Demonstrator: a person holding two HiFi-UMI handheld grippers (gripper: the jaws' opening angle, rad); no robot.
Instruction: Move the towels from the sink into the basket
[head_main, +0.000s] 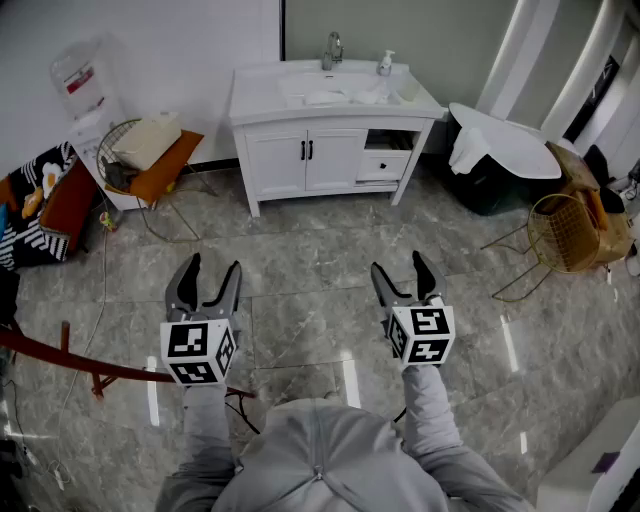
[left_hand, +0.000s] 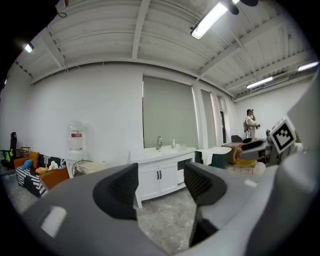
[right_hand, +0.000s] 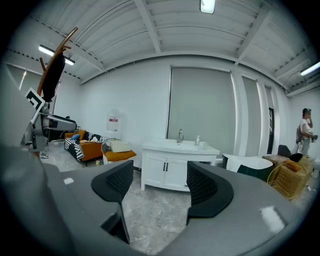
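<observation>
Towels (head_main: 327, 98) in sink (head_main: 294, 88) | L gripper (head_main: 214, 265), R gripper (head_main: 398, 263) held fwd, near level | both jaws apart, empty

We see white towels (head_main: 327, 98) lying crumpled in the sink (head_main: 293, 86) on the counter (head_main: 250, 103). A gold wire basket (head_main: 563, 232) stands well apart, at right.

no legible txt or labels

The floor (head_main: 300, 260) is shiny grey stone. A white cabinet (head_main: 320, 160) stands by the white wall (head_main: 160, 40). Long lights (left_hand: 212, 19) glow on the ceiling (left_hand: 100, 35).
</observation>
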